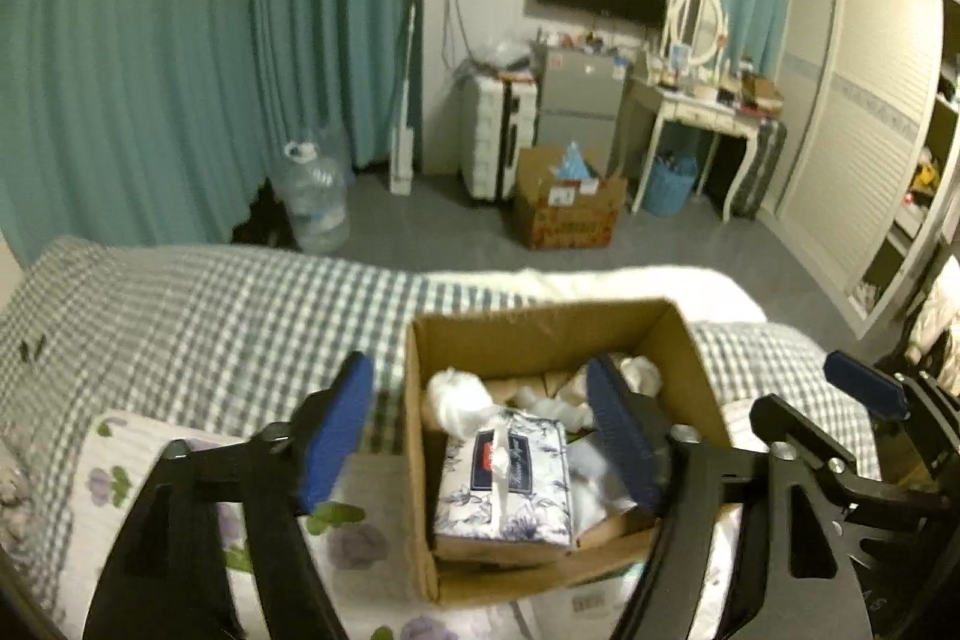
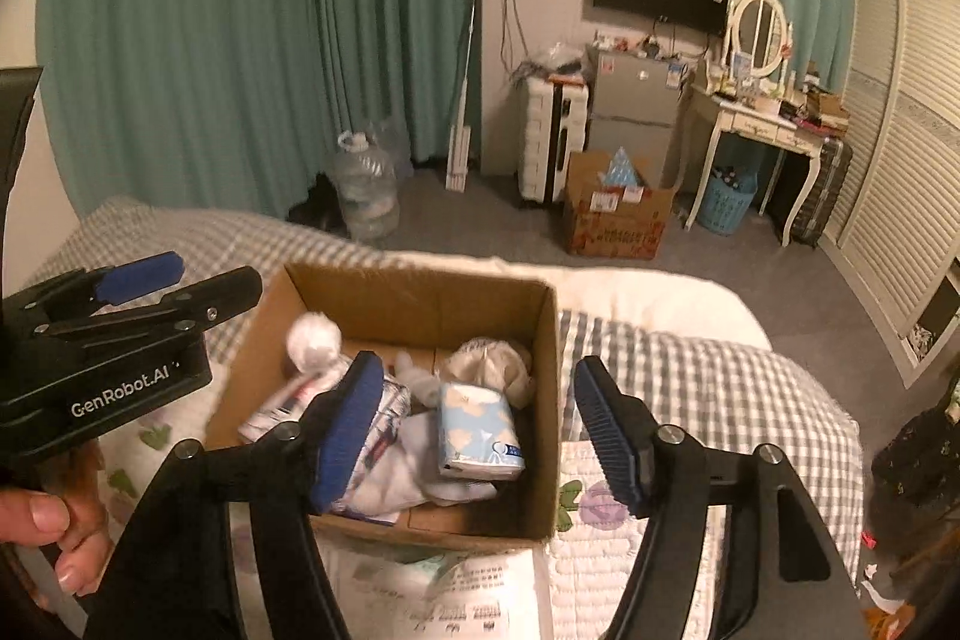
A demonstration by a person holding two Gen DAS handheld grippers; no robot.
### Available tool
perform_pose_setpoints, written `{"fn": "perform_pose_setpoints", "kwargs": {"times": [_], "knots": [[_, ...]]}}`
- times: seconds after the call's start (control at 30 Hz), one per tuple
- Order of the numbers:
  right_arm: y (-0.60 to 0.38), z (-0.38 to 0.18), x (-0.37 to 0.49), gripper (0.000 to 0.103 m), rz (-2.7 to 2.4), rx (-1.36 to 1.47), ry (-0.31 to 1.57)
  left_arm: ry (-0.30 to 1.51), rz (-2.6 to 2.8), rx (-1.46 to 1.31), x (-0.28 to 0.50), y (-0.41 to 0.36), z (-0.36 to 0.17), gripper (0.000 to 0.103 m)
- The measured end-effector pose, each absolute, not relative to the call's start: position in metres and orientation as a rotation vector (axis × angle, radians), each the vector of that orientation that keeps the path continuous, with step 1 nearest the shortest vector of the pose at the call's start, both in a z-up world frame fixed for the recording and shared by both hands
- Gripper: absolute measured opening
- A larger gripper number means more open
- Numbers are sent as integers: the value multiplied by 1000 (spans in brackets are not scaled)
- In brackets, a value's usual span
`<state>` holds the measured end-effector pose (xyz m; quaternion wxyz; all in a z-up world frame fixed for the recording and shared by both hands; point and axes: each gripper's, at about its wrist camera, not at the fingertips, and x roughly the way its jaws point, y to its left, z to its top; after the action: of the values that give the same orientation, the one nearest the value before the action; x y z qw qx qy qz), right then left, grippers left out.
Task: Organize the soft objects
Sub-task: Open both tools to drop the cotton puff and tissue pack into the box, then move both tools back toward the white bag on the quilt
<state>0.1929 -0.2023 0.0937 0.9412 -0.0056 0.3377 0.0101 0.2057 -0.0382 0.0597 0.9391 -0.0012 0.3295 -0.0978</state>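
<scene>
An open cardboard box (image 1: 540,334) (image 2: 420,292) stands on the bed. Inside lie a blue floral tissue pack (image 1: 504,484), a light blue tissue pack (image 2: 477,427), white plastic bags (image 1: 450,394) (image 2: 313,340), a cream soft toy (image 2: 489,361) and white cloth (image 2: 414,466). My left gripper (image 1: 480,424) is open and empty, hovering above the box's near left part. My right gripper (image 2: 474,424) is open and empty above the box's right side. The left gripper also shows at the left of the right wrist view (image 2: 162,283), and the right gripper at the right of the left wrist view (image 1: 864,394).
The bed has a grey checked sheet (image 1: 210,316) and a floral quilt (image 1: 108,472). Printed packaging (image 2: 456,598) lies in front of the box. Beyond the bed are a water jug (image 1: 312,196), a suitcase (image 1: 495,136), a floor carton (image 1: 567,202), a vanity table (image 1: 702,100) and curtains.
</scene>
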Motion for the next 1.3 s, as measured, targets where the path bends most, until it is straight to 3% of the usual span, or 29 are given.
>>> {"fn": "perform_pose_setpoints", "kwargs": {"times": [0.23,0.4,0.5,0.6,0.97,1.3], "knots": [[-194,152,138,82,-12,-40,583,545,-194,-5,151,-23,112,94],[-195,185,99,86,-49,-55,527,483,-203,-18,115,-12,140,95],[-199,201,72,94,-42,-34,495,445,-204,-18,89,-6,154,96],[-198,214,44,94,-45,-44,469,410,-193,-14,66,-4,162,103],[-206,228,-32,95,-86,-66,446,372,-202,3,1,-8,161,103],[-215,208,-69,95,-76,-16,480,377,-219,38,-26,-25,141,103]]}}
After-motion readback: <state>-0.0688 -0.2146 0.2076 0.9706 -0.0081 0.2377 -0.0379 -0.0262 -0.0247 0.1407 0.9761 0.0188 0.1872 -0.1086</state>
